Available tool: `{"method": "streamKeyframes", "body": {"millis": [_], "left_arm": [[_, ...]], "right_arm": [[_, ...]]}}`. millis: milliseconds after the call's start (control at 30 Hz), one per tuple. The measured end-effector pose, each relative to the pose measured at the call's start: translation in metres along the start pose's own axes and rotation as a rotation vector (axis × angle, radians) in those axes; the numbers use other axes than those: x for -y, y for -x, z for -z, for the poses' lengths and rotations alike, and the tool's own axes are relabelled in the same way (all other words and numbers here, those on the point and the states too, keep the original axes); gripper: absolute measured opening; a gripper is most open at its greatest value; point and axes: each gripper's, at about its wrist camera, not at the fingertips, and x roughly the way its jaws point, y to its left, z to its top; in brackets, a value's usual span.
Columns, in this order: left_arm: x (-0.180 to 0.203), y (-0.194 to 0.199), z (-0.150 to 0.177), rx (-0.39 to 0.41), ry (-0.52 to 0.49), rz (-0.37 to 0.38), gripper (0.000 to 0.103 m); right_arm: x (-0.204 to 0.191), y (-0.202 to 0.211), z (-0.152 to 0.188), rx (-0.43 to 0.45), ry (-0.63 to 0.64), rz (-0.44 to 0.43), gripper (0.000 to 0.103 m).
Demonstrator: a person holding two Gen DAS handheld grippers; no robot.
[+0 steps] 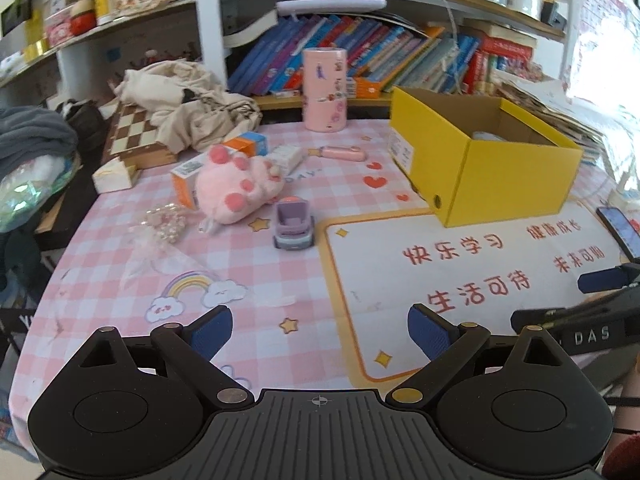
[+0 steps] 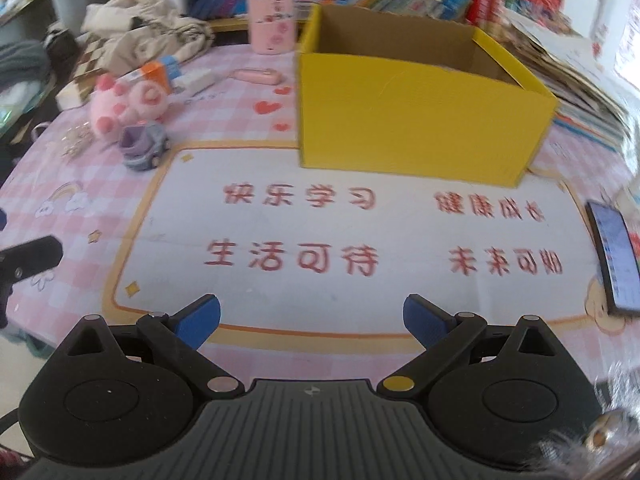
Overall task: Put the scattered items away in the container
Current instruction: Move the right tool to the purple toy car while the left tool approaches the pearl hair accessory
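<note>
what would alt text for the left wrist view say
An open left gripper hovers over a pink checked tablecloth, facing a pink plush toy, a purple toy car and an open yellow box, bookshelves behind.

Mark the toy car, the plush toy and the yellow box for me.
toy car (image 1: 294, 226), left wrist view, on its purple seat.
plush toy (image 1: 236, 188), left wrist view, on its pink body.
yellow box (image 2: 416, 116), right wrist view, on its front wall.
</note>
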Motion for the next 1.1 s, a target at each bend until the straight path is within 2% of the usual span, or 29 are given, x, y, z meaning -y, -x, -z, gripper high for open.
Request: {"method": "streamKeyframes", "body": {"millis": [533,800,1100], "left_arm": [[-0.024,0.012,0.003,0.035,0.05,-0.059,0.097],[-0.038,0.012,0.003,0.038,0.102,-0.084,0.097],[-0.036,0.001,-0.001,0.023,0.09,-0.084,0.097]], "right_arm": [[-0.064,0.007,-0.008,0.081,0.29,-0.076,0.099],[-0.073,0.006,-0.014,0.088,0.328,-0.092,0.099],[-0.071,-0.002,-0.023,0.093,0.334,-0.105,0.099]]}}
